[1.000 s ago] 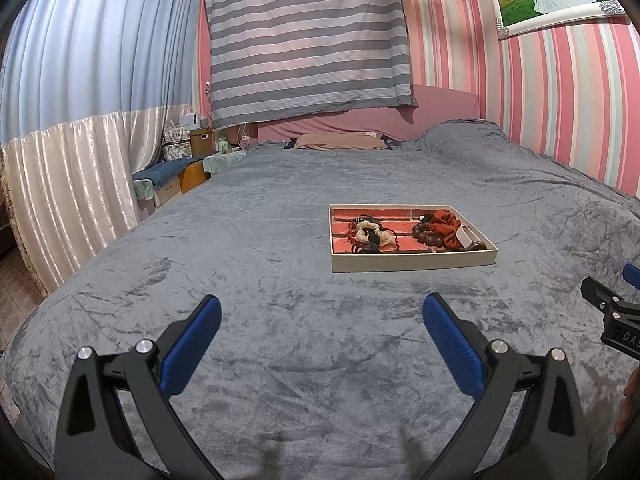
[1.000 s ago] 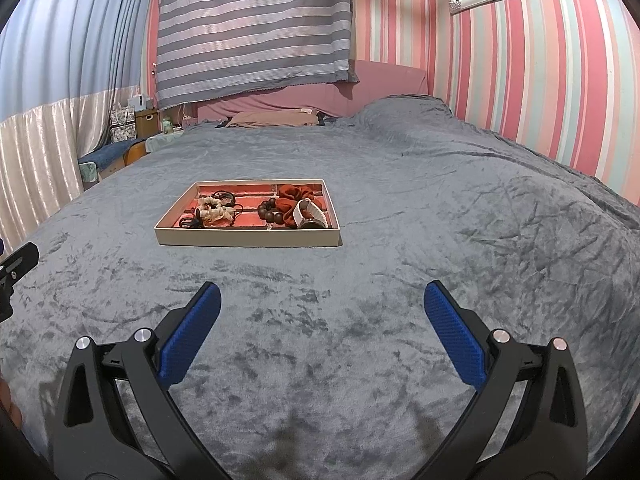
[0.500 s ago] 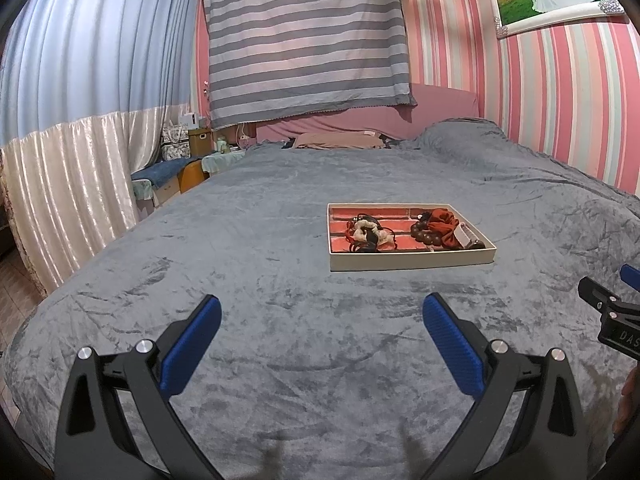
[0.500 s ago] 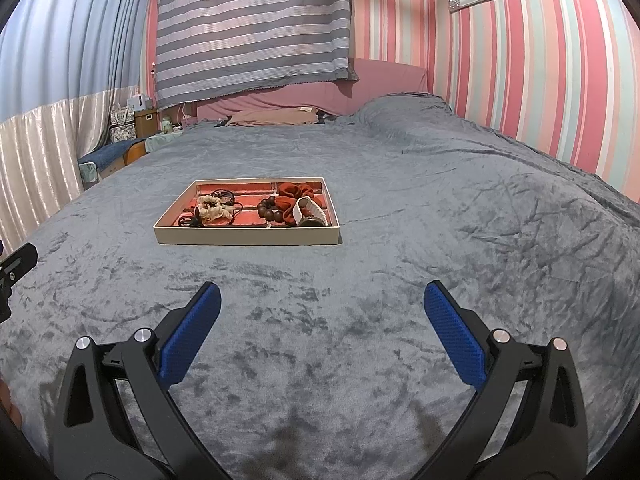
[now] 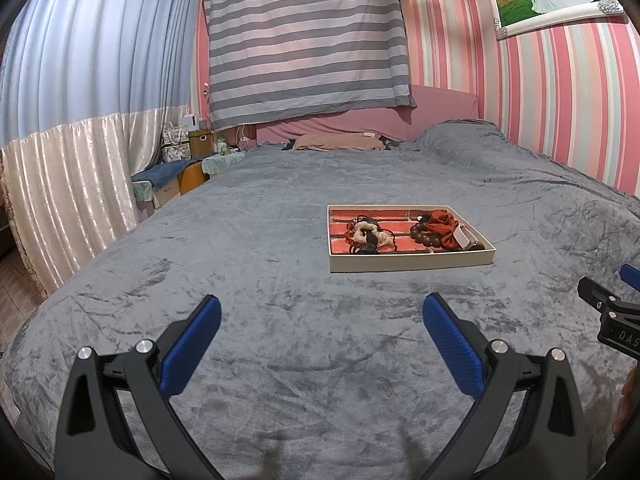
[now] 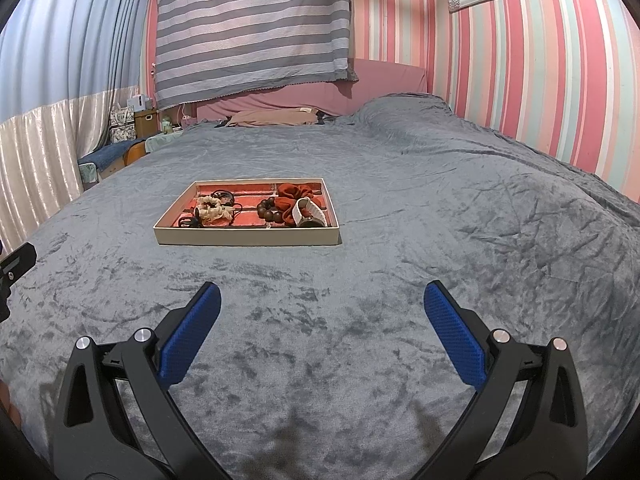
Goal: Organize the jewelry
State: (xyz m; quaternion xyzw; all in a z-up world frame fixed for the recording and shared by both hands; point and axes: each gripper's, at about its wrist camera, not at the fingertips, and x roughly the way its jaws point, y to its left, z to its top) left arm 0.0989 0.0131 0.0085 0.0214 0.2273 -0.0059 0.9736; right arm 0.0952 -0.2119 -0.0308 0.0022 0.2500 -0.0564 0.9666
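Observation:
A shallow cream tray (image 5: 408,261) with a red lining lies on the grey bed cover; it also shows in the right wrist view (image 6: 248,236). In it lie a cream scrunchie (image 6: 212,209) with black hair ties, a brown bead bracelet (image 6: 267,209), a red scrunchie (image 6: 293,197) and a white strap (image 6: 310,213). My left gripper (image 5: 320,334) is open and empty, short of the tray and to its left. My right gripper (image 6: 322,320) is open and empty, short of the tray and to its right.
The grey velvet cover (image 6: 440,208) spans the whole bed. Pillows (image 5: 340,142) lie at the headboard. A bedside table with boxes (image 5: 192,144) stands at the far left by the curtains. The other gripper's tip shows at each view's edge (image 5: 608,308).
Both grippers have barely moved; the tray sits very slightly lower and closer in the left wrist view. Jaws stay open.

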